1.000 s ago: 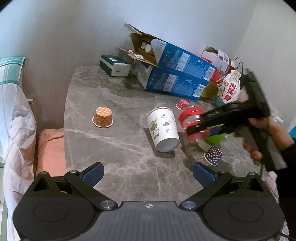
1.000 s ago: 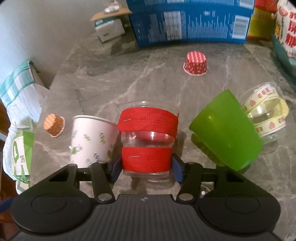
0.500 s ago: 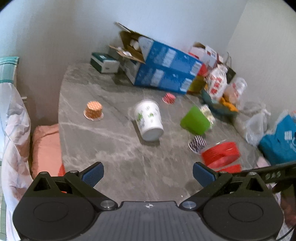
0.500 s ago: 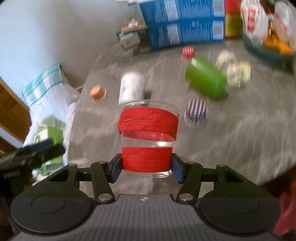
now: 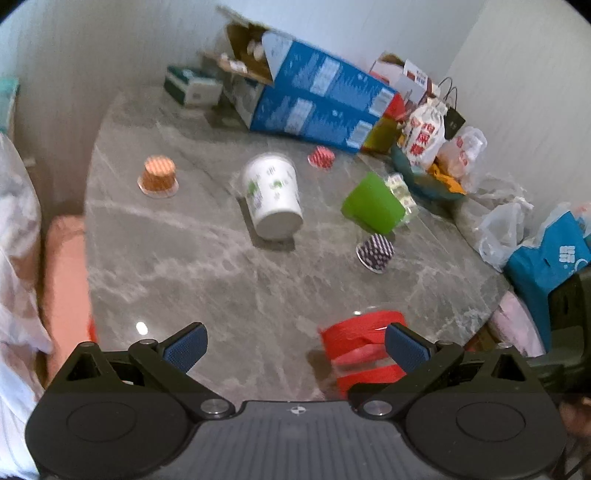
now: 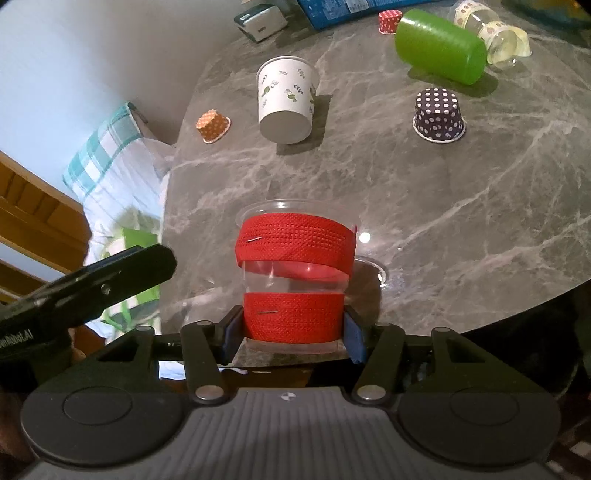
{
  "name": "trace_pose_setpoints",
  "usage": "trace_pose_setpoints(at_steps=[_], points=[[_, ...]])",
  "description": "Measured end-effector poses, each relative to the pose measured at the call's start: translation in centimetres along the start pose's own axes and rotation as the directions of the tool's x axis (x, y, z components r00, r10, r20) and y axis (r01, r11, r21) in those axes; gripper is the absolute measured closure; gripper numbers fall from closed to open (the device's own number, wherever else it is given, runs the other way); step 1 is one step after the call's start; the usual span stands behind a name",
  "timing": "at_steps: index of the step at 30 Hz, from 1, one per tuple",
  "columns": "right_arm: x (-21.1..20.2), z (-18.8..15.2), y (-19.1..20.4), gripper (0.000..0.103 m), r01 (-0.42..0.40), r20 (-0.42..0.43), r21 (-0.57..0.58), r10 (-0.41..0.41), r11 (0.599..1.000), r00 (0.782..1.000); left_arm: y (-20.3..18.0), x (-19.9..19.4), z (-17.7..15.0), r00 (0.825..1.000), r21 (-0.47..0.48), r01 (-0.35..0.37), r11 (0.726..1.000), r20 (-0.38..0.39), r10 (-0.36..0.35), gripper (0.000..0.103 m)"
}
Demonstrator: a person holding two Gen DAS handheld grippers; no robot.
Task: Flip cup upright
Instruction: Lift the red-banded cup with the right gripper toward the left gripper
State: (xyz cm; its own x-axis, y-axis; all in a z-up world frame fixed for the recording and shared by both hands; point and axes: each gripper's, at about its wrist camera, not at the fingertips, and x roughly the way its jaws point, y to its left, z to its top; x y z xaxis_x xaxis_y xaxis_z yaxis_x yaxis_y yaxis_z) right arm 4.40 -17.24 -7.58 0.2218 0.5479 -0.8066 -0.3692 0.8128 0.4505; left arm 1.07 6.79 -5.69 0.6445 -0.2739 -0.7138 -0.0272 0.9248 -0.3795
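Observation:
A clear plastic cup with two red bands (image 6: 293,280) is held in my right gripper (image 6: 293,332), which is shut on its lower band. Its wide rim points away from me, over the near edge of the grey marble table (image 6: 424,192); whether it touches the table I cannot tell. In the left wrist view the same cup (image 5: 360,350) shows behind my right fingertip, blurred. My left gripper (image 5: 295,345) is open and empty above the table's near edge.
A white paper cup (image 6: 286,99) stands upside down mid-table. A green cup (image 6: 439,46) and a clear cup (image 6: 495,35) lie on their sides. Purple (image 6: 439,115), orange (image 6: 212,125) and red (image 6: 389,16) cupcake liners sit around. Blue boxes (image 5: 317,103) and bags (image 5: 546,254) line the back and right.
My right gripper has carried the red-banded cup from among the other cups to the near table edge. My left gripper has pulled back and turned; both views tilted.

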Motion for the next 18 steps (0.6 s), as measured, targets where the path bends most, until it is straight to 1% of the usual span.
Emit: trace_pose_setpoints(at_steps=[3, 5, 9, 11, 14, 18], points=[[0.4, -0.3, 0.0, 0.046, 0.020, 0.004, -0.013, -0.020, 1.000, 1.000, 0.0, 1.3, 0.0, 0.999, -0.042, 0.023, 0.999, -0.037, -0.024, 0.001], [0.5, -0.4, -0.1, 0.046, 0.017, 0.005, -0.009, -0.017, 1.000, 1.000, -0.2, 2.0, 0.0, 0.998, -0.061, 0.033, 0.998, -0.052, -0.036, 0.001], [0.7, -0.5, -0.1, 0.046, 0.016, 0.008, -0.009, -0.016, 1.000, 1.000, -1.1, 3.3, 0.2, 0.994, -0.070, 0.062, 0.996, -0.089, -0.068, 0.003], [0.7, -0.5, -0.1, 0.046, 0.015, 0.010, -0.011, -0.015, 1.000, 1.000, -1.7, 4.1, 0.5, 0.989, -0.067, 0.083, 0.994, -0.118, -0.091, 0.005], [0.7, -0.5, -0.2, 0.046, 0.010, 0.010, -0.009, -0.010, 1.000, 1.000, -2.2, 5.3, 0.8, 0.981, -0.089, 0.104, 0.991, -0.155, -0.117, 0.008], [0.7, -0.5, -0.4, 0.046, 0.001, 0.012, -0.001, -0.001, 1.000, 1.000, -2.4, 6.3, 1.1, 0.974, -0.107, 0.106, 0.989, -0.190, -0.125, 0.010]])
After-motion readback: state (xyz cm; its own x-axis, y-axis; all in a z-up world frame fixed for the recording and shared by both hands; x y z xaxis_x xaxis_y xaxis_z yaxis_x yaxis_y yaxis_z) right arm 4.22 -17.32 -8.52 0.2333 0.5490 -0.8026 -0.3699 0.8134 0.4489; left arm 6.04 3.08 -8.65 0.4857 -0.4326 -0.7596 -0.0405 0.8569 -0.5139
